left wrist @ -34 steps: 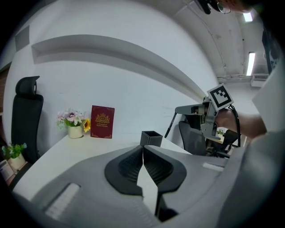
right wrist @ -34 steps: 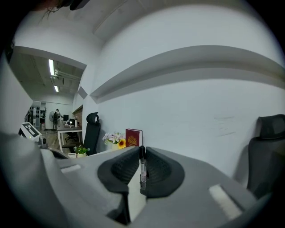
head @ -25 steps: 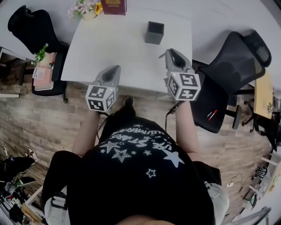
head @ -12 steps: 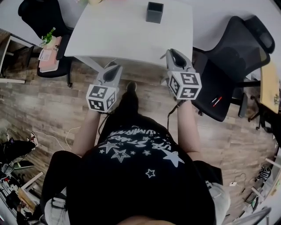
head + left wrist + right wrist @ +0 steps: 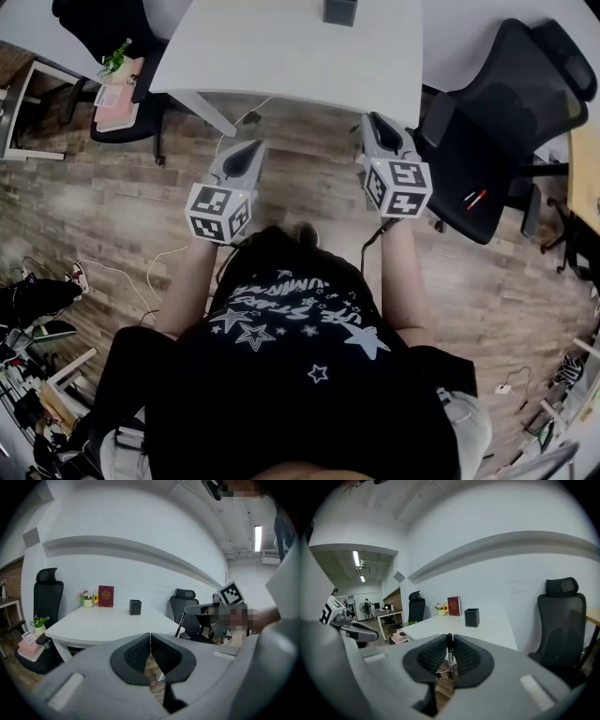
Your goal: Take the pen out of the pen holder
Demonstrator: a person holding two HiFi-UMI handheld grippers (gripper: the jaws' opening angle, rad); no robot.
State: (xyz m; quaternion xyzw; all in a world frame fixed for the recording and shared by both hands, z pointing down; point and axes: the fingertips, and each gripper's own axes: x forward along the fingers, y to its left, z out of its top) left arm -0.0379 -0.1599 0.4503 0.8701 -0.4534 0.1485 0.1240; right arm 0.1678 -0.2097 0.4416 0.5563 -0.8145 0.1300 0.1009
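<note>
The dark square pen holder (image 5: pixel 340 10) stands on the white table (image 5: pixel 281 56) at the top edge of the head view, and shows far off in both gripper views (image 5: pixel 135 607) (image 5: pixel 472 617). A slim black and white pen (image 5: pixel 449 656) stands upright between the pads of my right gripper (image 5: pixel 450 637), which is shut on it. In the head view the right gripper (image 5: pixel 380 122) hangs over the wooden floor, short of the table's near edge. My left gripper (image 5: pixel 246 150) is level with it; its pads (image 5: pixel 136 653) meet with nothing between them.
A black office chair (image 5: pixel 497 122) stands right of the right gripper, with small pens lying on its seat (image 5: pixel 473 199). Another black chair (image 5: pixel 117 80) at the left holds a plant and pink items. A red book (image 5: pixel 106 596) and flowers (image 5: pixel 86 597) sit at the table's far end. Cables lie on the floor (image 5: pixel 159 267).
Both grippers have drawn back from the table together and now hang over the floor. The table and pen holder have slid toward the top of the head view.
</note>
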